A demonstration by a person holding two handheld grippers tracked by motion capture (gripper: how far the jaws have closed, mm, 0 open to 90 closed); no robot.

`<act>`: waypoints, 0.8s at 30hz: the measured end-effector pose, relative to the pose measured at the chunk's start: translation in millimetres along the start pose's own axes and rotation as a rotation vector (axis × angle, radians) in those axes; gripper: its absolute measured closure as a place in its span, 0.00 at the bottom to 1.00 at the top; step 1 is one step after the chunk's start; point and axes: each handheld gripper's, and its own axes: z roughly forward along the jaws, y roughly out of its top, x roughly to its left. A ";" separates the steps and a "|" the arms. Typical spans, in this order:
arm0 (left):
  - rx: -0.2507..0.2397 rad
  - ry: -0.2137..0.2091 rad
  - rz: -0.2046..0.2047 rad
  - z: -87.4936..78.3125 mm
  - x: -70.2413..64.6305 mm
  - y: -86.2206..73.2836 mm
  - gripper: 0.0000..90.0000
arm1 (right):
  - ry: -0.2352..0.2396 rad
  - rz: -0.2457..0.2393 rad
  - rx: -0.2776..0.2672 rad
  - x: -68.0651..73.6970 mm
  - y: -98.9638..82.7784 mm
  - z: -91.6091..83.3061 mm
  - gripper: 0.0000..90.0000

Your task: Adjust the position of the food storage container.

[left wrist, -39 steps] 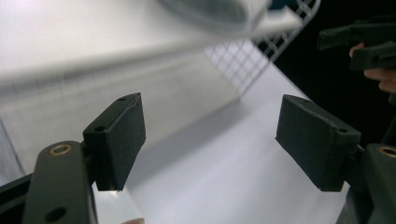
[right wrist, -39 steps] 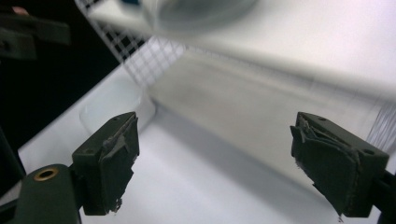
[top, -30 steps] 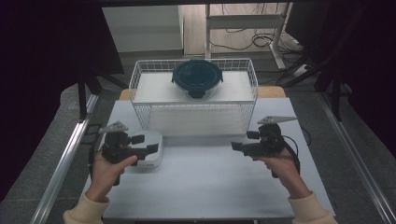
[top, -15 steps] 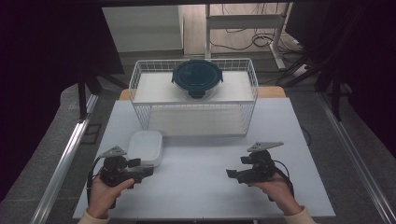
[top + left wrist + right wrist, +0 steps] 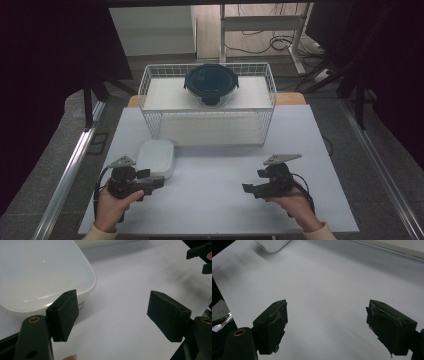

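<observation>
From the high view I see the whole white bench [image 5: 220, 200]: a wire basket [image 5: 150, 107] at the back with a round dark-lidded container [image 5: 211, 84] resting on its upper shelf, and a white rounded box [image 5: 156, 157] lying on the bench just in front of the basket's left end. The 2 gripper views do not reach the basket's top or the container.

My left hand-held gripper [image 5: 159, 182] sits low at the near left, just beside the box's near edge. In the left gripper view [image 5: 115, 315] its jaws stand wide apart with bare bench between them; the box [image 5: 37, 277] lies close behind the left jaw, and I cannot tell whether they touch. The other gripper's tips [image 5: 200, 257] show at the top right.

My right hand-held gripper [image 5: 248, 189] is at the near right, well apart from the box. In its own view [image 5: 327, 325] the jaws are spread wide over bare bench, holding nothing, with the box's corner [image 5: 272, 245] far off.
</observation>
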 end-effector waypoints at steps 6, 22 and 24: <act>0.009 0.006 -0.004 2.6 3.8 -0.8 0.28 | -0.006 0.008 0.000 -1.8 -1.5 -0.9 0.19; -0.043 0.059 -0.027 -13.8 22.3 13.1 0.33 | -0.012 0.026 -0.004 -7.9 -0.7 -1.7 0.20; -0.051 0.061 -0.032 -15.3 24.6 18.2 0.33 | -0.013 0.027 -0.009 -8.6 -0.6 -3.2 0.20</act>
